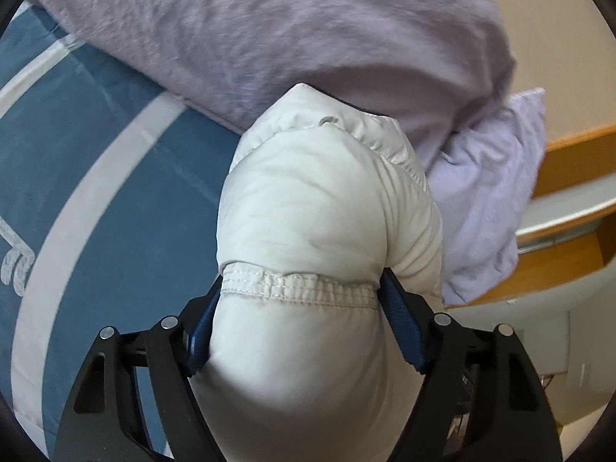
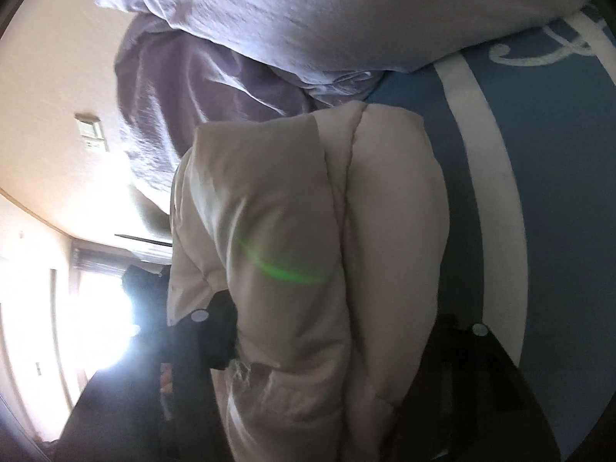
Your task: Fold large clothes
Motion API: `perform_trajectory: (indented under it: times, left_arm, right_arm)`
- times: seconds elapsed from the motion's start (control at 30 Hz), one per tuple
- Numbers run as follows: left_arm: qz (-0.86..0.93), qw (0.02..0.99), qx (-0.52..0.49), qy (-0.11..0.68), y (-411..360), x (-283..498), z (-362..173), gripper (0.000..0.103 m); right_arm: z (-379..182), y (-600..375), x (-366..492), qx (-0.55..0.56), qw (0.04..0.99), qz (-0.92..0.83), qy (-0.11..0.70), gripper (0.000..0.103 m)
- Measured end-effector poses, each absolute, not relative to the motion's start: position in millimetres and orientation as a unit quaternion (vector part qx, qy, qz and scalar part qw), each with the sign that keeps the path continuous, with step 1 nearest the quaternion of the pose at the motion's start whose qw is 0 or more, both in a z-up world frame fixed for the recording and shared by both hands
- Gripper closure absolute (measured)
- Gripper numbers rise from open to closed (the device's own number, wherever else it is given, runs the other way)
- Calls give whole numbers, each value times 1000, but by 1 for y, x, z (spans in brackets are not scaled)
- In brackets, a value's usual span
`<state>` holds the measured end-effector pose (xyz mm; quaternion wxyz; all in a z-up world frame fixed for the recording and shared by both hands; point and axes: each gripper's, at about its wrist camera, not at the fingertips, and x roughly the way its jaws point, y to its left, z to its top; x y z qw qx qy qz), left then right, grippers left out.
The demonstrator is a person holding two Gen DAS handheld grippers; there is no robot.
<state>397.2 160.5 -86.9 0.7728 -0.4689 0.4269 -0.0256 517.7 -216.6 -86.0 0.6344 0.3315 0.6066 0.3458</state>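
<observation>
Jacket (image 1: pixel 308 223), white and puffy, is squeezed in the left gripper (image 1: pixel 300 308) by its blue fingers (image 1: pixel 400 323) at a stitched band. The right gripper (image 2: pixel 338 346) holds another thick part of it. It hangs over a blue bed cover (image 1: pixel 96 146) with white stripes. A purple blanket (image 1: pixel 269 38) lies just behind it.

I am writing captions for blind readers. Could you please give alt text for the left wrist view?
The left tongs, with blue-padded fingers, are shut on a puffy white quilted jacket at its elastic stitched hem. Beyond lie a pale lilac fleecy blanket and a blue bedsheet with white stripes; a wooden shelf stands at the right.
</observation>
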Motion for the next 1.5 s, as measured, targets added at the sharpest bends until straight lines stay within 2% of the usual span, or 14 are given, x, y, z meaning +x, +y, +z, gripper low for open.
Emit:
perform_trajectory:
  times: [0.07,0.27,0.53,0.6,0.77,0.87,1.5]
  left_arm:
    - [-15,773,-465,430,159,400,-90,22]
    - [33,800,-400,445,154,404,-73,14]
    - [108,858,-261,429,130,404,-37,13]
    - [116,873,-229,414,115,407,-30,13]
    - [122,913,-116,372,70,408,-13,13]
    - [112,918,-77,371,55,409,-14,13]
    - [82,912,-45,399,37,421,-45,11]
  right_arm:
    - [-85,-219,514,322,646,331,609,37]
    - [-64,-237,499,286,692,284,599,26]
    - [-6,-265,485,216,794,207,530,22]
    - [7,-253,482,180,814,208,511,23]
    - [34,-216,471,96,853,229,459,43]
    - [37,-198,468,65,861,237,445,50]
    - [16,-158,453,-8,882,230,412,53]
